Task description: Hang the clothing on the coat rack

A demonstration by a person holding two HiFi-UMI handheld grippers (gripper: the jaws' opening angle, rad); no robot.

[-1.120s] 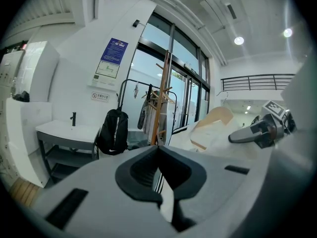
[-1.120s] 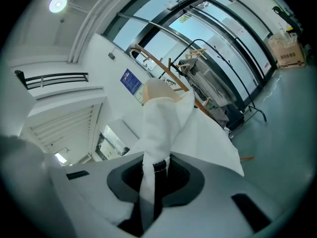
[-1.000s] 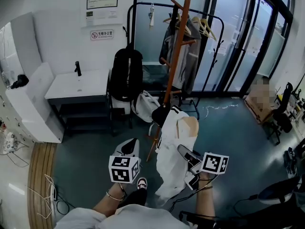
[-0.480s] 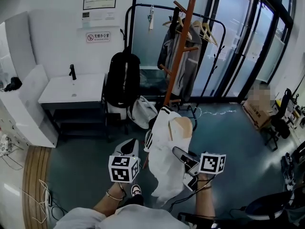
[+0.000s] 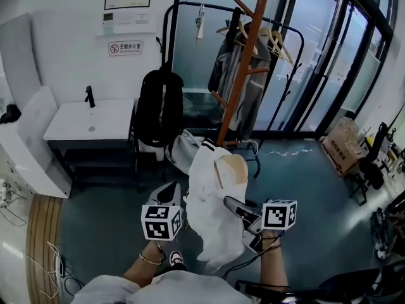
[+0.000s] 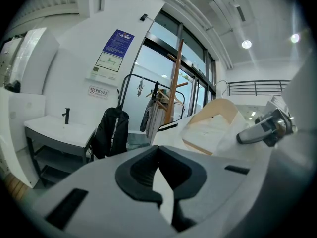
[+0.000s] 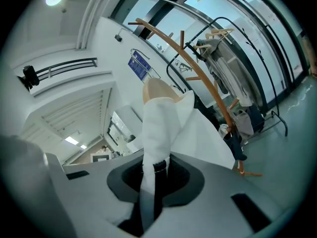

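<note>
Rightward, open floor (image 5: 304, 192) flanks the garment (image 5: 210, 198) and coat rack (image 5: 245, 62).

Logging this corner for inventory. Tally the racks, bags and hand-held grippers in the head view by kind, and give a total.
Racks: 2 (orange-brown wooden coat rack, black metal clothes rail)
Bags: 2 (black backpack, white cloth bag)
Grippers: 2 (left gripper, holding nothing; right gripper, shut on the white garment)
Total: 6
</note>
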